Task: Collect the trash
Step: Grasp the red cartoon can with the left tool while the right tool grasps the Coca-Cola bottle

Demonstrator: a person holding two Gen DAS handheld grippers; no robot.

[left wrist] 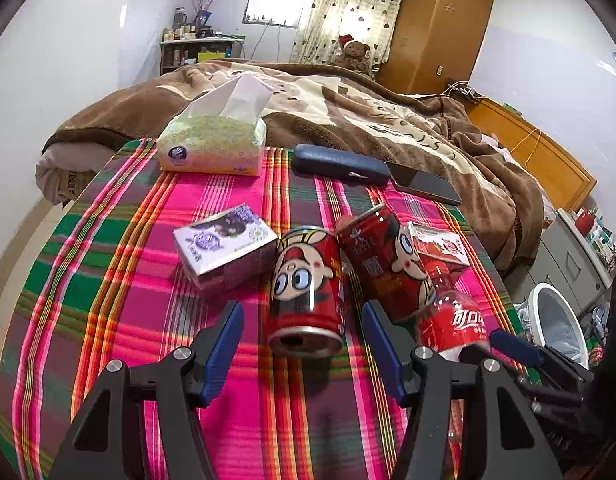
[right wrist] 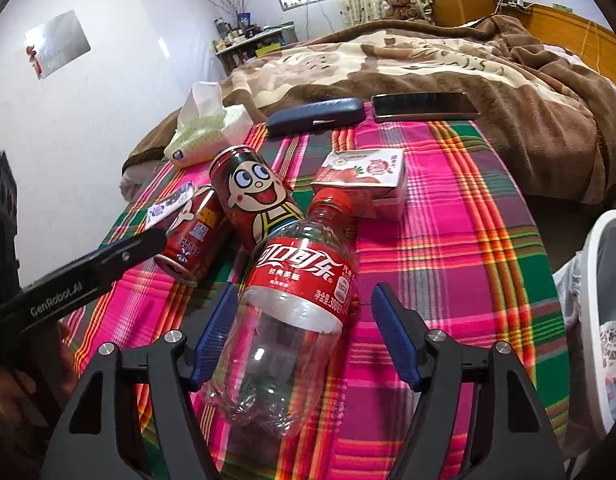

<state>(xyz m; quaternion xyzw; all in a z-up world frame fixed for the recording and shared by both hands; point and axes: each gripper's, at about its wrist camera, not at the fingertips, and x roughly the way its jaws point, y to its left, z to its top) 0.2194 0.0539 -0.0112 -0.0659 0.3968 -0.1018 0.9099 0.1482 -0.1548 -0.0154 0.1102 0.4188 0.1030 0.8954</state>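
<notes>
Two red cartoon cans lie on the plaid cloth. The near can (left wrist: 306, 292) lies between the open jaws of my left gripper (left wrist: 304, 344), untouched. The second can (left wrist: 382, 260) lies to its right, and also shows in the right wrist view (right wrist: 256, 196). An empty clear cola bottle (right wrist: 284, 320) lies between the open jaws of my right gripper (right wrist: 302, 336), its red cap pointing away. It also shows in the left wrist view (left wrist: 452, 312). A purple carton (left wrist: 224, 246) and a strawberry carton (right wrist: 364, 180) lie nearby.
A tissue pack (left wrist: 214, 140), a dark glasses case (left wrist: 340, 166) and a phone (left wrist: 426, 184) lie at the far edge of the cloth. A white bin (right wrist: 596, 320) stands off the right side. A brown blanket (left wrist: 388, 108) covers the bed behind.
</notes>
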